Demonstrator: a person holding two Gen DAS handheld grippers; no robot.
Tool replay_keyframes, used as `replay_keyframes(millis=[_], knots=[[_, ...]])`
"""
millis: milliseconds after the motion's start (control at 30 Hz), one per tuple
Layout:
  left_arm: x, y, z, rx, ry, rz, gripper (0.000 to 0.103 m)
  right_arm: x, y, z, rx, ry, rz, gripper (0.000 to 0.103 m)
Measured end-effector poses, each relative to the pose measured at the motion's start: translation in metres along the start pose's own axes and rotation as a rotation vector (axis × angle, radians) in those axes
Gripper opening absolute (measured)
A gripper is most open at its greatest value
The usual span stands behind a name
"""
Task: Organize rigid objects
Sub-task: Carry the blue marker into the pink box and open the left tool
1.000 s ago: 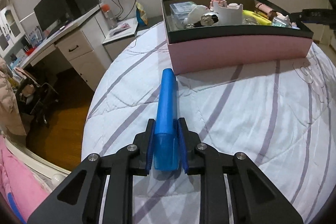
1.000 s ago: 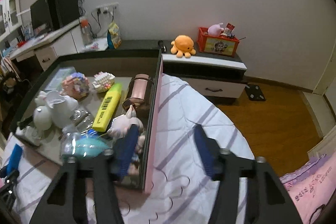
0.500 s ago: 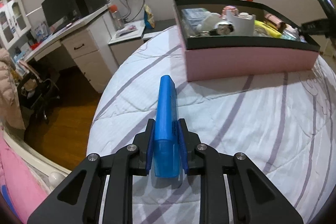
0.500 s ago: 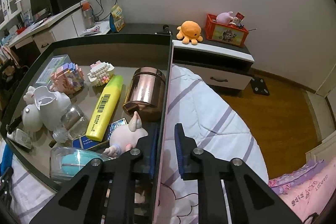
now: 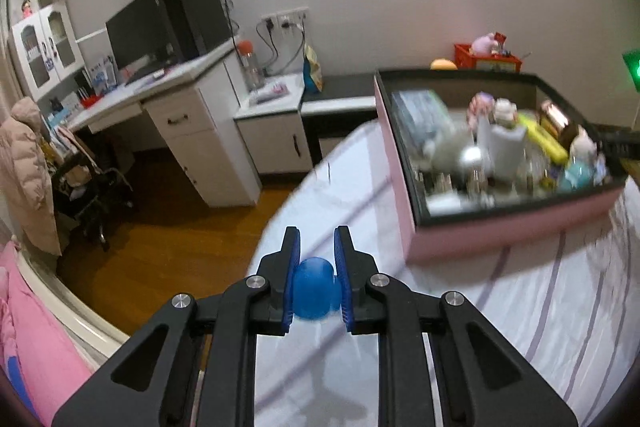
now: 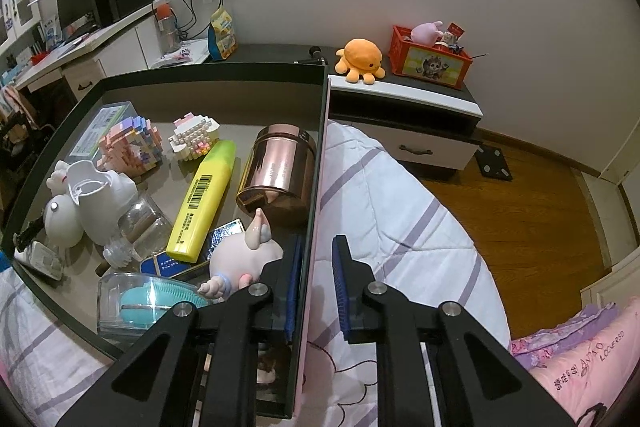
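Left wrist view. We see the left gripper (image 5: pixel 316 253) clamped on a blue tube (image 5: pixel 313 287); only the tube's rounded end shows, pinched between the two blue pads (image 5: pixel 291 281). The gripper hangs over the striped quilt (image 5: pixel 500 327), to the left of and nearer to us than the pink box (image 5: pixel 512 233). The box sits on the quilt; it has a dark rim and its contents are blurred, so we name only a yellow marker (image 5: pixel 544 141) and a white container (image 5: pixel 506 151) among them. Left of the box, beyond the bed edge, we see a white desk (image 5: pixel 180 107) with a black monitor (image 5: pixel 140 27) on it, and wooden floor (image 5: pixel 160 251) below.

Right wrist view. The right gripper (image 6: pixel 316 281) straddles the right-hand wall of the pink box (image 6: pixel 316 187), one finger inside and one outside, jaws closed onto the wall; the outer pad's contact is hard to confirm. Inside the box, starting beside the gripped wall: a copper jar (image 6: pixel 276 175) lying on its side against that wall, a pink figurine (image 6: pixel 244 259) just beside the inner finger, the yellow marker (image 6: pixel 204 199) left of the jar, a teal brush in a clear case (image 6: pixel 148 301) at the near rim, a white container (image 6: pixel 100 199) and a clear bottle (image 6: pixel 140 227) further left, and two block models (image 6: pixel 132 147) toward the far wall. Right of the box we see the striped quilt (image 6: pixel 400 219). Beyond the box's far corner, an orange plush octopus (image 6: pixel 360 61) and a red crate (image 6: pixel 430 59) sit on a low cabinet (image 6: pixel 404 119).
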State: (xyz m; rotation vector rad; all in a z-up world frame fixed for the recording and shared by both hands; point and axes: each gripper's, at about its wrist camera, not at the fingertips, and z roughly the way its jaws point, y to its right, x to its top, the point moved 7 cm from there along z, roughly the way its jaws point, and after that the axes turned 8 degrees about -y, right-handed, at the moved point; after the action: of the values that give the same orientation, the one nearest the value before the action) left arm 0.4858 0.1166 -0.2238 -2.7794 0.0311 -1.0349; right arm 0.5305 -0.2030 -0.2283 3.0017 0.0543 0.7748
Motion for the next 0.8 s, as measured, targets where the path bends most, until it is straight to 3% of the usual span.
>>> replay_keyframes(millis=[200,367,433,600,800], knots=[[0.03,0.013,-0.011,-0.03,0.049,0.018,0.017,0.0,0.0,0.0,0.001,0.0,0.001,0.015],[0.055,0.052,-0.014,-0.106,0.065,0.076,0.018,0.0,0.001,0.0,0.0,-0.003,-0.004,0.015],[0.066,0.067,-0.01,-0.062,0.071,0.115,0.019,0.001,0.001,0.0,-0.001,-0.002,-0.003,0.015],[0.087,0.082,-0.006,-0.04,0.083,0.149,0.021,0.0,0.0,0.0,0.0,-0.003,-0.004,0.015],[0.094,0.085,-0.025,-0.093,0.137,0.14,0.017,0.003,0.002,0.001,-0.002,-0.007,-0.016,0.015]])
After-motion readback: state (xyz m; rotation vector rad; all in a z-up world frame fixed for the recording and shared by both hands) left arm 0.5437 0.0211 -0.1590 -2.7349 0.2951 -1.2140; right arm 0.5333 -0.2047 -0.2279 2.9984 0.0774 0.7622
